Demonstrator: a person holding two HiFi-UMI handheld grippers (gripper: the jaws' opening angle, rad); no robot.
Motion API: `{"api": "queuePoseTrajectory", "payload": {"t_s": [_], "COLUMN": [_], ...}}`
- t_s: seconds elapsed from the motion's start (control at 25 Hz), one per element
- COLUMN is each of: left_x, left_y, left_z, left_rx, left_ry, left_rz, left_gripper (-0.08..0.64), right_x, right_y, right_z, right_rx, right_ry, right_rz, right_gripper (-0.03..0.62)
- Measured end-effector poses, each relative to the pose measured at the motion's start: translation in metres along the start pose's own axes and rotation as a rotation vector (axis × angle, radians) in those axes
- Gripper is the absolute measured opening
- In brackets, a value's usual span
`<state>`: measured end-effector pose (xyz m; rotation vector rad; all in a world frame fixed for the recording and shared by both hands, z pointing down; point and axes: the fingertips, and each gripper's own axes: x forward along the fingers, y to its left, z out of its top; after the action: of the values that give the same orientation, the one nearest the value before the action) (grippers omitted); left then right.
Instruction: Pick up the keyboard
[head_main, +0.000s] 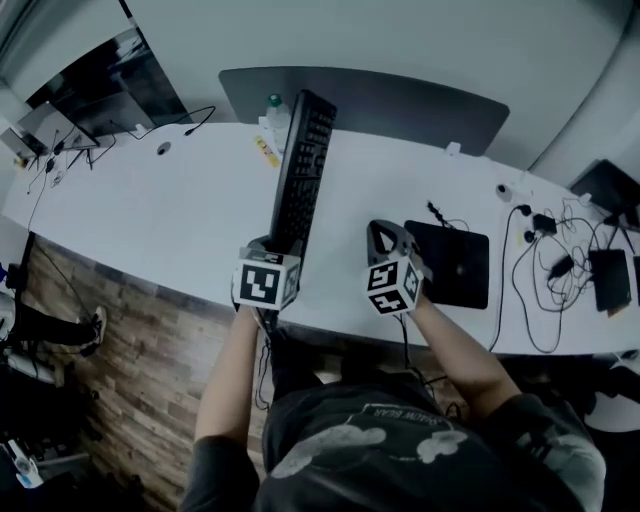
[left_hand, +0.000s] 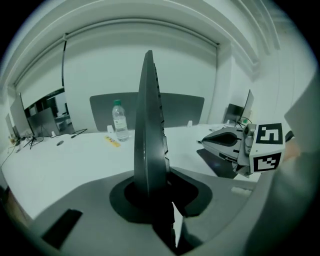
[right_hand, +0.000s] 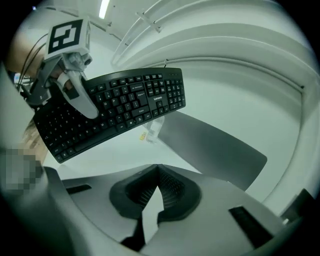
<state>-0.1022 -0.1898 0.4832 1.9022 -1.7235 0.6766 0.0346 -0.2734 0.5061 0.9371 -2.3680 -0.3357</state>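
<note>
Left tongs (head_main: 274, 246) clenched on the near short end of the keyboard (head_main: 301, 168); in my left gripper view the black board (left_hand: 149, 125) stands on edge between the jaws, key side turned to the right. The keyboard is clear of the white worktop (head_main: 170, 215), running from near the front edge toward the far edge; its far end lies close to the water bottle (head_main: 275, 107). In my right gripper view the keyboard (right_hand: 117, 105) hangs above the worktop with its keys facing me, the left tongs (right_hand: 80, 97) gripping its near end. Right tongs (head_main: 386, 236) shut on nothing, just right of the keyboard near the front edge; their jaw tips meet in the right gripper view (right_hand: 155, 170), and the left gripper view shows them (left_hand: 207, 142) apart from the board. Bottle (left_hand: 119, 121) upright by the grey divider panel (head_main: 400, 100) at the far edge, a small yellow item (head_main: 266, 150) beside it; black flat pad (head_main: 455, 264) right of the right tongs; tangled cables (head_main: 545, 265) toward the right end.
</note>
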Motion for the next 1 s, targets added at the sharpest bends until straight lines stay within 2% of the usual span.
{"api": "queuePoseTrajectory", "payload": {"t_s": [0.28,0.56,0.8,1.0], "left_x": [-0.025,-0.057,-0.110,-0.162], "left_y": [-0.020,-0.013,-0.014,-0.037], "left_z": [-0.028,-0.056,-0.102,-0.143], "left_rx": [-0.148,-0.269,-0.349,-0.417], "left_ry": [-0.052,-0.116,-0.161,-0.190], "left_rz": [0.026,0.058,0.131,0.179], "left_gripper": [0.072,0.072,0.072,0.072], "right_x": [-0.001,0.002,-0.021,-0.062], "right_y": [0.019,0.048,0.083,0.111], "right_z": [0.001,0.023,0.041,0.045], "right_rx": [0.063,0.128,0.123,0.111], "right_ry": [-0.029,-0.080,-0.123,-0.156], "right_rz": [0.101,0.156,0.195,0.236], "right_gripper": [0.002,0.002,0.002,0.002]}}
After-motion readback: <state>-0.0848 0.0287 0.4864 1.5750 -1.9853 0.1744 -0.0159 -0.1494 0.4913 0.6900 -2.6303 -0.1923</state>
